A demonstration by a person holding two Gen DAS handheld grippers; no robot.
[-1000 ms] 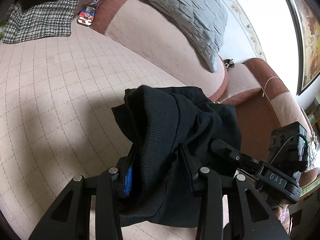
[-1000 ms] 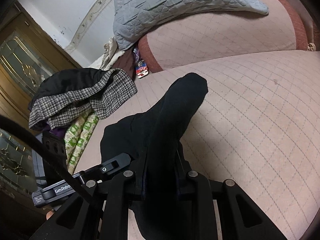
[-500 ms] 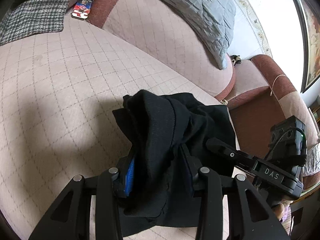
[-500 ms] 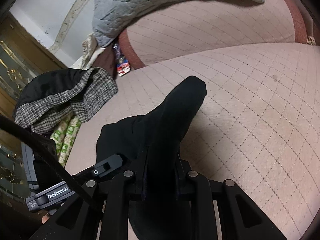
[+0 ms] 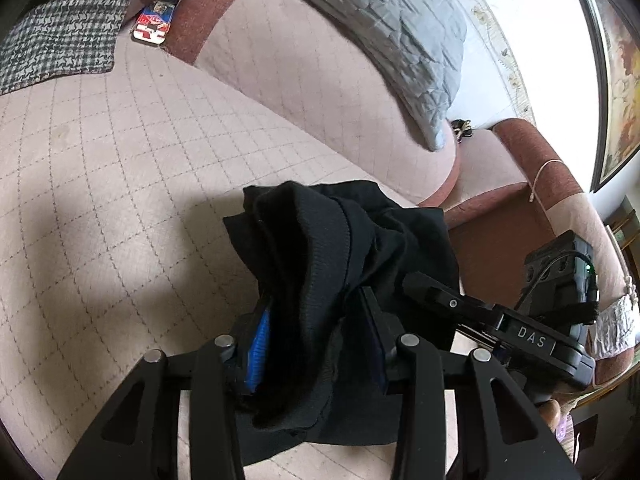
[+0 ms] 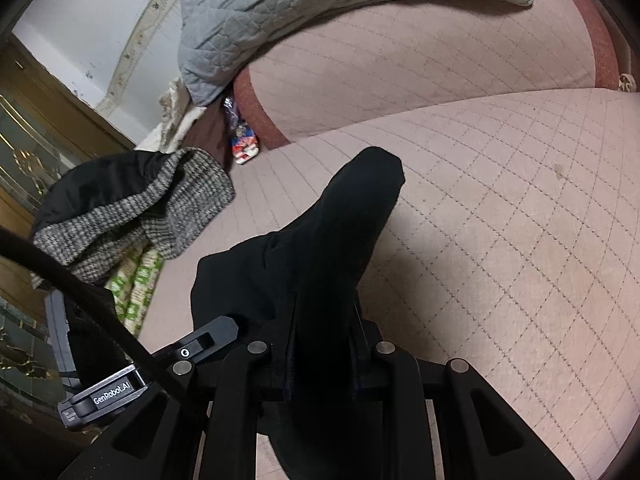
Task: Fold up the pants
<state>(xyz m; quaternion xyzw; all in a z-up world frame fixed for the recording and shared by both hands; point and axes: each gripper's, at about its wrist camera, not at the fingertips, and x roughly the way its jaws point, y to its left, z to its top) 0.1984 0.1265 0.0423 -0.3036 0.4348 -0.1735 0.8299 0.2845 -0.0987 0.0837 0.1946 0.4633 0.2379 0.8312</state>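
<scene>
The black pants [image 5: 340, 248] hang bunched between my two grippers above the pink quilted sofa seat [image 5: 100, 168]. My left gripper [image 5: 316, 320] is shut on a thick fold with a ribbed band; a blue pad shows by its left finger. My right gripper [image 6: 324, 328] is shut on another fold of the pants [image 6: 344, 216], which sticks up and forward past the fingers. The right gripper's body [image 5: 520, 328] shows at the right of the left wrist view, and the left gripper's body [image 6: 120, 388] at the lower left of the right wrist view.
A grey quilted pillow [image 5: 392, 28] leans on the sofa back. A houndstooth garment [image 6: 132, 208] lies at the seat's end, over a black one. A small colourful packet [image 5: 154, 26] sits in the seat's corner. The brown armrest [image 5: 532, 184] is at the right.
Both grippers have kept their hold on the pants and shifted a little over the seat; the views have swung slightly. The fabric hangs much as before.
</scene>
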